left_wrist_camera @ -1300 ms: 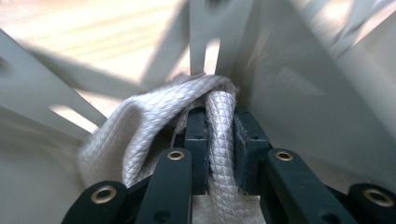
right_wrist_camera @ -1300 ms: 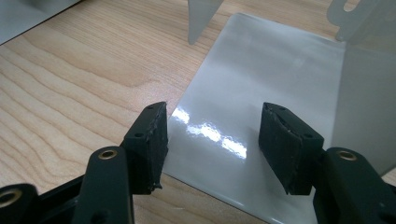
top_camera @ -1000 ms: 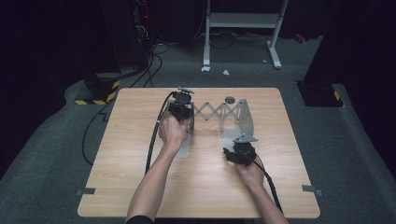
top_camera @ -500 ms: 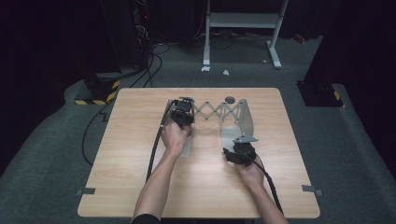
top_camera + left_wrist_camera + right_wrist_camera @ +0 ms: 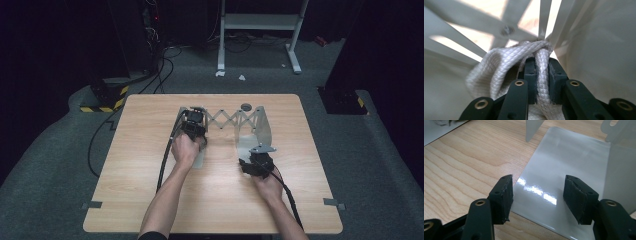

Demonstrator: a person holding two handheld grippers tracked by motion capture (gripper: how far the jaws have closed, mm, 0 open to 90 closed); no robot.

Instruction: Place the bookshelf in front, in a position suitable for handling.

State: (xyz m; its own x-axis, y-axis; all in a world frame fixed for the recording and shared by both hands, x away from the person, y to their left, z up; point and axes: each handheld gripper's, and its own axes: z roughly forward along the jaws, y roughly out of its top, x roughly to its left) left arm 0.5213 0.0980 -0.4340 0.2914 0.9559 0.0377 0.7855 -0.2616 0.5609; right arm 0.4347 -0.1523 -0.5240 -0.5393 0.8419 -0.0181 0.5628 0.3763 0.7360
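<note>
**A:** So what's gripped on the left here? A white rope (image 5: 541, 75) is seen pinched between the jaws of the left gripper (image 5: 541, 82), right?

**B:** Yep. The jaws are nearly closed and a strand of braided rope is clamped between the pads (image 5: 530, 80). More of it is bunched up to the left of the jaws, and the top of the bundle is pressed up against the rack (image 5: 481, 27), where the thin metal slats cross at a rivet.

**A:** And from above?

**B:** From the high view the left gripper (image 5: 192, 125) is held at the left end of the rack (image 5: 227, 119), that grey scissor-lattice thing stretched across the far half of the table (image 5: 150, 200). The rope itself can't be made out from up there, it's hidden under the hand and gripper.

**A:** What about the right one?

**B:** The right gripper (image 5: 537, 197) is held wide open, nothing between the jaws. It's pointed down at a glossy grey plate (image 5: 564, 157) lying flat on the wood, with an upright panel (image 5: 621, 175) just to the right. In the high view the right gripper (image 5: 255, 162) is seen just in front of the rack's right end, well apart from the left one.

**A:** Touching the plate?

**B:** Can't be told.
</note>
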